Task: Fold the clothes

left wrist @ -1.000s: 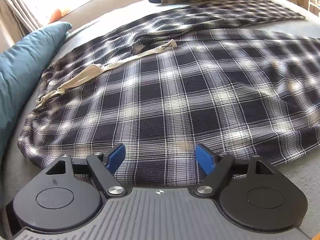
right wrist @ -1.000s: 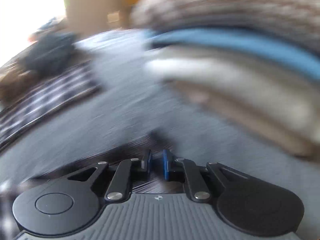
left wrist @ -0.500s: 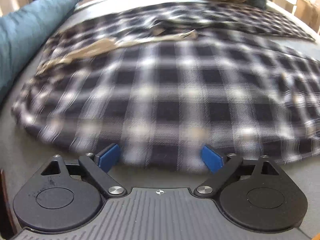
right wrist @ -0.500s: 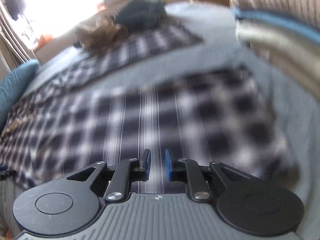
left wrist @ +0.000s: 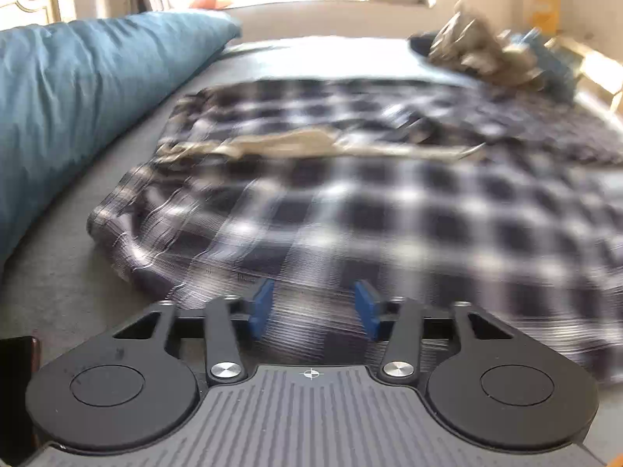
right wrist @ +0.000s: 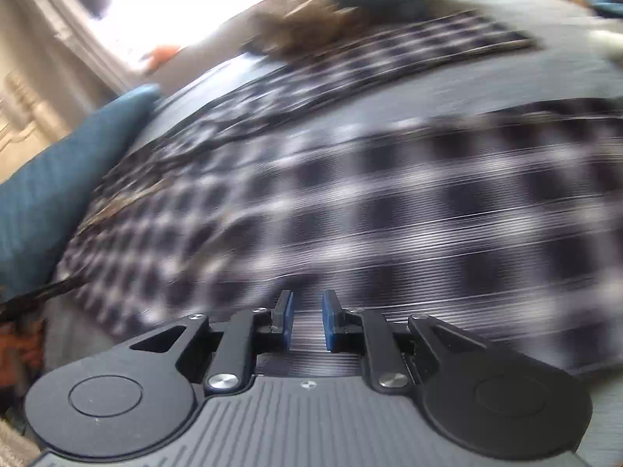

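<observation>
A navy and white plaid shirt [left wrist: 389, 210] lies spread on the grey bed, its tan inner collar band [left wrist: 311, 142] showing across the middle. It also shows in the right wrist view [right wrist: 389, 202]. My left gripper [left wrist: 313, 309] is open, its blue pads either side of the shirt's near hem. My right gripper [right wrist: 307, 321] is open by a narrow gap over the shirt's near edge, with cloth showing between the pads. Both views are blurred by motion.
A teal pillow [left wrist: 78, 109] lies along the left of the bed and shows in the right wrist view [right wrist: 50, 194]. A heap of tan and dark clothes [left wrist: 483, 54] sits at the far end. Bare grey bed cover [left wrist: 46, 284] shows left of the shirt.
My left gripper has narrowed and slid over the shirt's hem. My right gripper swung from the folded stack to the shirt and opened slightly.
</observation>
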{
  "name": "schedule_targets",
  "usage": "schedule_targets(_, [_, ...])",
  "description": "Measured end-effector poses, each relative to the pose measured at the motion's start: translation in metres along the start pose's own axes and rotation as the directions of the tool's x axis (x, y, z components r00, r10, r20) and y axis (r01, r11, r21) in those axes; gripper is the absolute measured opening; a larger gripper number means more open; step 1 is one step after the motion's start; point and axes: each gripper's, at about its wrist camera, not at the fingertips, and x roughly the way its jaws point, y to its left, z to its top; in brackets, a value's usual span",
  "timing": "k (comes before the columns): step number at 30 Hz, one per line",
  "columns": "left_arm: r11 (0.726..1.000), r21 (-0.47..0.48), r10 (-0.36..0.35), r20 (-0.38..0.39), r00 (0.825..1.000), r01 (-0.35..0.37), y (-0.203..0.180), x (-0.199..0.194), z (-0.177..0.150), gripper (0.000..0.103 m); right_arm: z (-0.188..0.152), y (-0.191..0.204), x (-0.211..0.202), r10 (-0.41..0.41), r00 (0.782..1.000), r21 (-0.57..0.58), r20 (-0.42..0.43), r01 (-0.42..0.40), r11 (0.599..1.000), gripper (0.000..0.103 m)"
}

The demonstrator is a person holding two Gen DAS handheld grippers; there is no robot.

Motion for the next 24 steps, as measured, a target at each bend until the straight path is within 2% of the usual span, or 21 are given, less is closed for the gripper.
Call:
schedule_targets(2, [0.999,-0.04,0.029,-0.005,1.0,-0.029,0.015,0.003,-0.006,0.034,-0.011,0.008,0.004,0.001,0.999,-0.022,-0.033,-0.002,1.0,0.016])
schedule_targets(5, [0.991,-0.104,0.087,0.002,0.996,-0.086,0.044,-0.006,-0.006,0.033,-0.026,-0.007,-0.004,-0.067,0.995,0.027,-0.079,0.07,0.997,0.015])
schedule_targets(6, [0.99,-0.113,0.091,0.013,0.996,-0.089,0.05,-0.008,-0.004,0.033,-0.028,-0.014,-0.01,-0.065,0.995,0.07,-0.082,0.071,0.995,0.015])
schedule_targets(9, [0.985,-0.139,0.106,0.047,0.993,-0.098,0.07,-0.014,0.004,0.033,-0.022,-0.017,-0.024,-0.1,0.993,0.089,-0.061,0.106,0.99,0.016])
schedule_targets(13, [0.99,-0.121,0.089,0.105,0.99,-0.076,0.065,-0.008,0.022,0.035,-0.007,0.007,-0.011,-0.056,0.998,0.059,-0.035,0.058,0.997,0.016])
schedule_targets(14, [0.988,-0.115,0.113,0.105,0.988,-0.101,0.064,-0.002,0.025,0.035,-0.004,0.012,-0.004,-0.035,0.999,0.053,-0.035,0.037,0.998,0.016])
schedule_targets(15, [0.985,-0.107,0.147,0.1,0.984,-0.136,0.063,0.005,0.025,0.035,-0.004,0.015,0.002,-0.022,0.999,0.052,-0.04,0.024,0.998,0.016])
schedule_targets(17, [0.971,-0.123,0.21,0.039,0.977,-0.204,0.075,0.018,0.024,0.035,-0.006,0.02,0.01,-0.005,0.999,0.055,-0.052,0.008,0.998,0.016])
schedule_targets(19, [0.952,-0.141,0.269,-0.034,0.962,-0.271,0.089,0.032,0.023,0.029,-0.008,0.018,0.011,-0.03,0.998,0.075,-0.058,0.035,0.997,0.016])
schedule_targets(21, [0.948,-0.186,0.256,-0.033,0.966,-0.257,0.098,0.025,0.024,0.028,-0.01,0.011,0.004,-0.083,0.995,0.096,-0.053,0.088,0.992,0.016])
schedule_targets(22, [0.949,-0.188,0.254,-0.02,0.967,-0.253,0.097,0.018,0.026,0.03,-0.01,0.006,-0.002,-0.097,0.994,0.105,-0.045,0.101,0.989,0.016])
schedule_targets(24, [0.949,-0.156,0.276,0.003,0.961,-0.272,0.089,0.007,0.029,0.044,-0.009,0.0,-0.015,-0.104,0.994,0.12,-0.026,0.106,0.987,0.016])
